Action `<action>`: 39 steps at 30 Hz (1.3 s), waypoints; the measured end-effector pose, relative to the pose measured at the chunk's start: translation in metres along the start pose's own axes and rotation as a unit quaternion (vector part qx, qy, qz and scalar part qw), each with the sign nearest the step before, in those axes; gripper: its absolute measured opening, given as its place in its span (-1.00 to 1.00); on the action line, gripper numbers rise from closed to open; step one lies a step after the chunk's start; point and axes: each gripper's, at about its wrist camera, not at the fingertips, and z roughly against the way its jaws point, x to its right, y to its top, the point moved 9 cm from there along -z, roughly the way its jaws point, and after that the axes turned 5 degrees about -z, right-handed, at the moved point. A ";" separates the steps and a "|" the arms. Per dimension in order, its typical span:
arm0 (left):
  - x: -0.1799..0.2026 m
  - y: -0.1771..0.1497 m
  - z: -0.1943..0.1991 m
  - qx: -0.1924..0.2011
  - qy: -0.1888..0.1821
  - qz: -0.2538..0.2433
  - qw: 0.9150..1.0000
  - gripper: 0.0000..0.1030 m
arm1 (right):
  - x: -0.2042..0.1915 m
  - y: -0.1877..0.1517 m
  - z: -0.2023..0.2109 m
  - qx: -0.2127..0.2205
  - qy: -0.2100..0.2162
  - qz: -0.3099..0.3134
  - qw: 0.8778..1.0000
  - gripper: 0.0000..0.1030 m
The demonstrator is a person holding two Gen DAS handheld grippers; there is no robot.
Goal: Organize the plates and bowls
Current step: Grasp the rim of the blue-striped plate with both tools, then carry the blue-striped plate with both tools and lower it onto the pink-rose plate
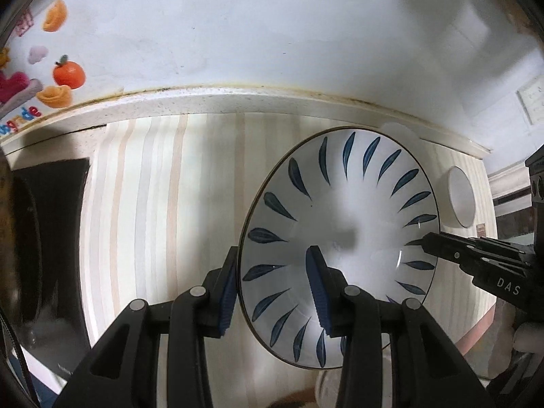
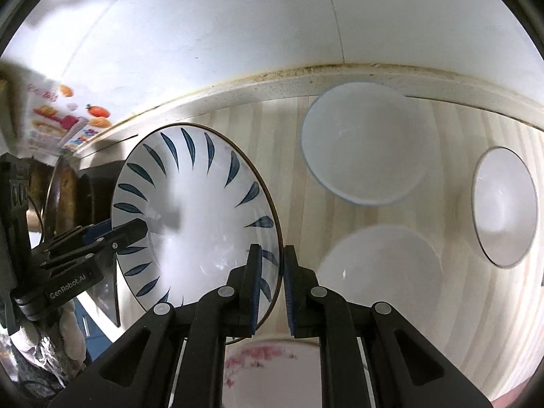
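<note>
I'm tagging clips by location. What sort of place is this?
Most likely a home kitchen counter. A striped mat covers the worktop against a white wall with a stained seam, several bowls stand about, and both grippers straddle a leaf-patterned plate.

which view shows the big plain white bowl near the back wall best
The right wrist view. There the white bowl sits whole and unblocked on the striped counter, rim and inside both visible, behind the blue-leaf plate. The left wrist view does not show it clearly; only a small white dish edge appears beyond the plate.
</note>
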 end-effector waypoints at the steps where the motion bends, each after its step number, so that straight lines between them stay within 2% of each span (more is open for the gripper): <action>1: 0.004 -0.004 0.003 0.001 -0.001 0.000 1.000 -0.31 | 0.000 -0.005 0.006 0.001 0.001 0.004 1.000 -0.73; 7: 0.033 -0.031 0.024 0.012 -0.003 0.004 1.000 -0.31 | 0.017 -0.042 0.039 0.006 0.008 0.015 1.000 -0.73; 15: 0.073 -0.065 0.024 0.015 -0.010 -0.002 1.000 -0.31 | 0.049 -0.093 0.064 0.000 0.020 0.018 1.000 -0.73; 21: 0.096 -0.092 0.016 0.003 -0.011 -0.009 1.000 -0.31 | 0.076 -0.133 0.072 -0.010 0.022 0.019 1.000 -0.73; 31: 0.113 -0.131 -0.028 -0.042 0.001 -0.020 0.999 -0.31 | 0.116 -0.174 0.045 -0.046 0.017 -0.001 0.999 -0.73; 39: 0.115 -0.146 -0.055 -0.070 0.018 -0.025 0.997 -0.31 | 0.138 -0.199 0.012 -0.076 0.010 -0.009 0.997 -0.73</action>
